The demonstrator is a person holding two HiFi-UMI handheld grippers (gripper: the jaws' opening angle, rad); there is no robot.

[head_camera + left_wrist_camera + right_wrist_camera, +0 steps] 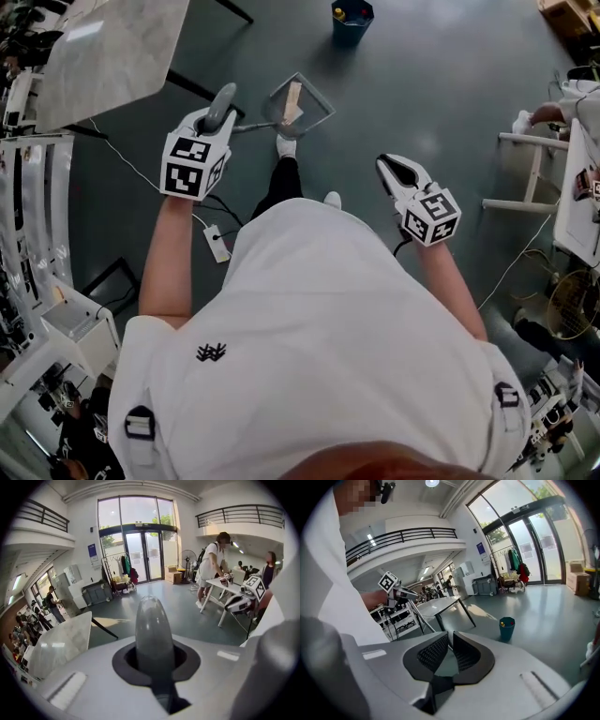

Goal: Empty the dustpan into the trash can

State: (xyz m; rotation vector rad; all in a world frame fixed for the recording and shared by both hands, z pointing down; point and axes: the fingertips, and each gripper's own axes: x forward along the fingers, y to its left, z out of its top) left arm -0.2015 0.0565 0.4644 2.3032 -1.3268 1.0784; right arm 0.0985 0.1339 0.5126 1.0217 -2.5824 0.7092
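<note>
Gripping the dustpan [302, 106] by its grey handle, the left tool [218, 111] holds it well short of the blue trash can [352, 22]; the right tool [391, 168] is narrow, empty.

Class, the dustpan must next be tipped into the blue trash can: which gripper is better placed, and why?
Left. The left gripper grips the dustpan by its handle, the pan held out towards the trash can. The right gripper holds nothing and is off to the side.
</note>
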